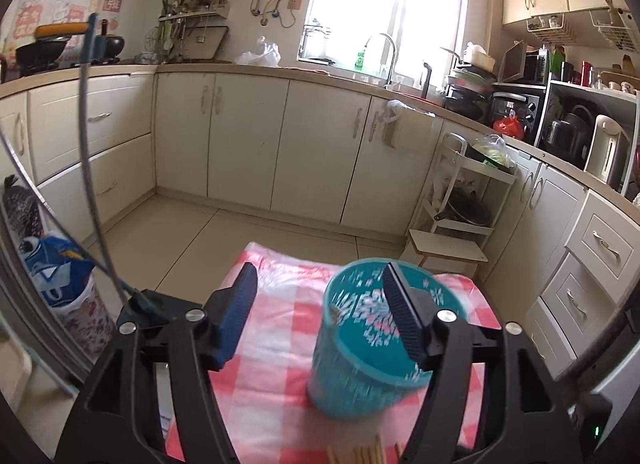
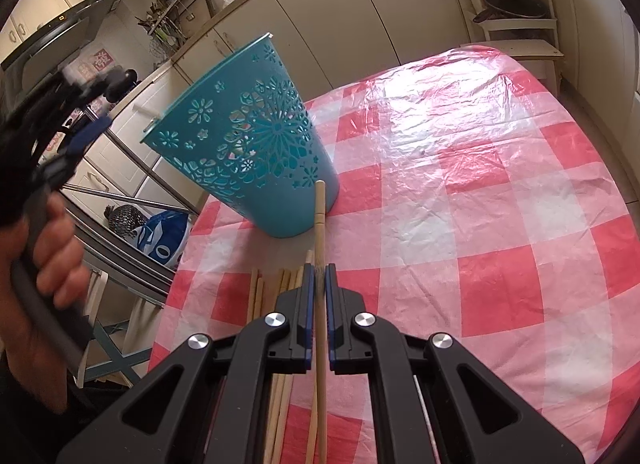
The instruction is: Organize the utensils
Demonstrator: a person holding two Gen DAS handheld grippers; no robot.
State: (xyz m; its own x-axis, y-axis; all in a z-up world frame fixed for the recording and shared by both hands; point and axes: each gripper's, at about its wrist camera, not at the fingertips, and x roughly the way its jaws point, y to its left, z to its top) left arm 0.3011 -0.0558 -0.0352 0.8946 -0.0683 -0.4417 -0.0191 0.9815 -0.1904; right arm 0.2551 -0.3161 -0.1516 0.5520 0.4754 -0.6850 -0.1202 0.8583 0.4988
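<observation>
Right gripper (image 2: pixel 319 282) is clenched on one wooden chopstick (image 2: pixel 319 219), whose tip lies just beside the foot of the teal basket (image 2: pixel 248 143). More chopsticks (image 2: pixel 276 288) lie loose on the checked desk (image 2: pixel 480 191) beside it. Left gripper (image 1: pixel 320 312) hangs released above the basket (blurred in its own view), grasping nothing. Judging by this, the pick-up step is in hand; next the chopstick needs lifting, tipping upright, and lowering through the basket's open rim.
</observation>
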